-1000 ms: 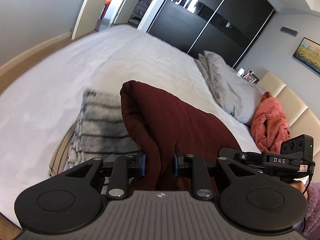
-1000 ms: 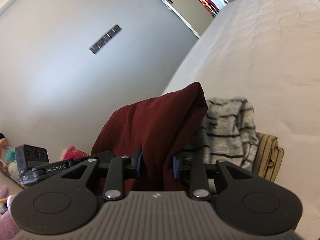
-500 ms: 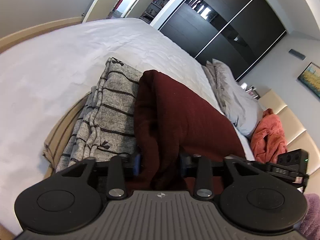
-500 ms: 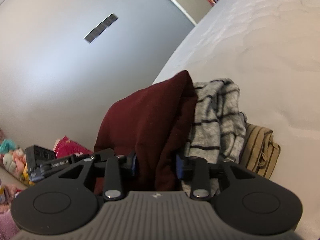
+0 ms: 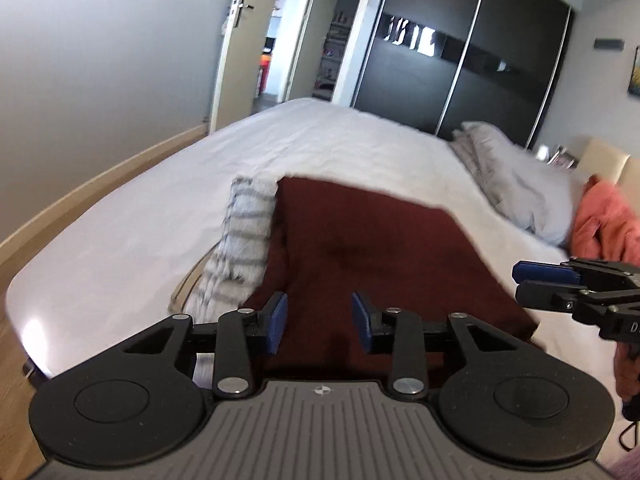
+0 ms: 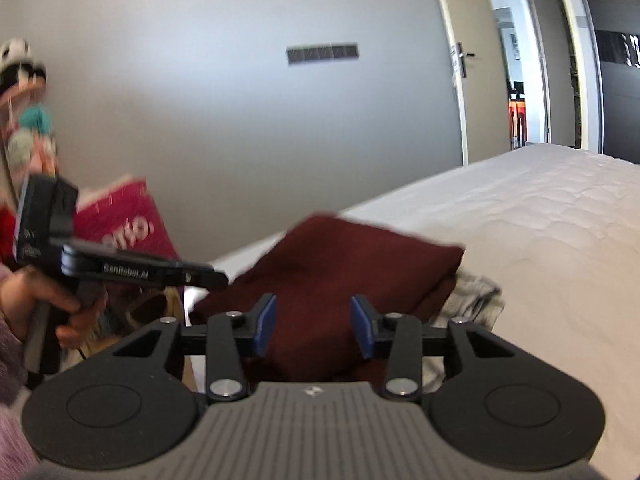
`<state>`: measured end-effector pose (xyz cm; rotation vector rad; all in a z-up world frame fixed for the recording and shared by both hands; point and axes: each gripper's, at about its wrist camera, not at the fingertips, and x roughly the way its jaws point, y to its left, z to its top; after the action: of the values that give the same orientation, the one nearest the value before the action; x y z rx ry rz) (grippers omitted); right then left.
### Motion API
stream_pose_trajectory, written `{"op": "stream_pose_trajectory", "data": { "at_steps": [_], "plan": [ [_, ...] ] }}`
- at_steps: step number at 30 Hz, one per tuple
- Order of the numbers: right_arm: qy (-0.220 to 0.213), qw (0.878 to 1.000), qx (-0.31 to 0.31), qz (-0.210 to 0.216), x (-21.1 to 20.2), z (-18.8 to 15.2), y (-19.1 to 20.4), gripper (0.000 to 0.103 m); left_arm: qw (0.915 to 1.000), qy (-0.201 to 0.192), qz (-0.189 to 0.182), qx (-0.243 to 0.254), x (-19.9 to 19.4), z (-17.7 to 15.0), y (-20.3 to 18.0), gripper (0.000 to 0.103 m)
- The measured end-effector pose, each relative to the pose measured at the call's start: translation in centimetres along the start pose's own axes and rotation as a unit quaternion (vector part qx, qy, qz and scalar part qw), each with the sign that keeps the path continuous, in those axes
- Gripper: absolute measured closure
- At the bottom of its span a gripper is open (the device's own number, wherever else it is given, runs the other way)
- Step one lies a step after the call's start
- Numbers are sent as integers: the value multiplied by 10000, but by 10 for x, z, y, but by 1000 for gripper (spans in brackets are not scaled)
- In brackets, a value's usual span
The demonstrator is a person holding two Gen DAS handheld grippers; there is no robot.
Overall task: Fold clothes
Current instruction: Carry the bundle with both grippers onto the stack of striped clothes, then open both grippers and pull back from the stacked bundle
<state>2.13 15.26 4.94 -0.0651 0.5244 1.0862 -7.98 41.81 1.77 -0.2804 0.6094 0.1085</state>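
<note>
Both tools, the left tool [image 5: 318,322] and right tool [image 6: 312,325], now spread empty, having released the maroon garment [image 5: 384,256], which lies folded atop the striped top [image 5: 244,236] on the bed [image 5: 140,216].

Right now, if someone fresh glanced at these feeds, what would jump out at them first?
The folded maroon garment lies on the white bed, right ahead of both open grippers, on top of a grey striped garment. Beyond it, a coral garment sits crumpled beside the grey pillows.
</note>
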Motion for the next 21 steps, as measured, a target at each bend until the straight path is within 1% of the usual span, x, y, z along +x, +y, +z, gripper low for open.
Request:
{"op": "stream_pose_trajectory", "data": {
  "at_steps": [4,6,9,11,14,16,18,19,21],
  "plan": [
    [293,9991,72,-308,15,-19,0,65,9992,288,268,-24,11,-16,4,72],
    [383,9986,171,-336,18,-26,-3,65,9988,371,301,-95,15,-21,6,72],
    [421,9983,232,-333,21,-29,-5,65,9980,498,387,-46,23,-26,6,72],
    [447,9981,273,-331,23,-31,-6,64,9977,509,457,16,24,-28,3,72],
    [485,9977,335,-328,26,-34,-7,63,9978,424,510,-55,16,-27,0,72],
    [426,9977,424,-300,18,-30,-9,56,9978,382,541,-63,9,-24,-4,69],
    [332,9979,446,-324,5,-27,-9,51,9973,396,625,38,2,-20,-12,63],
    [294,9980,435,-348,-3,-25,-9,49,9970,387,660,105,-2,-17,-17,63],
    [259,9980,380,-428,-17,-20,-9,47,9966,334,709,260,-11,-12,-29,58]
  ]
}}
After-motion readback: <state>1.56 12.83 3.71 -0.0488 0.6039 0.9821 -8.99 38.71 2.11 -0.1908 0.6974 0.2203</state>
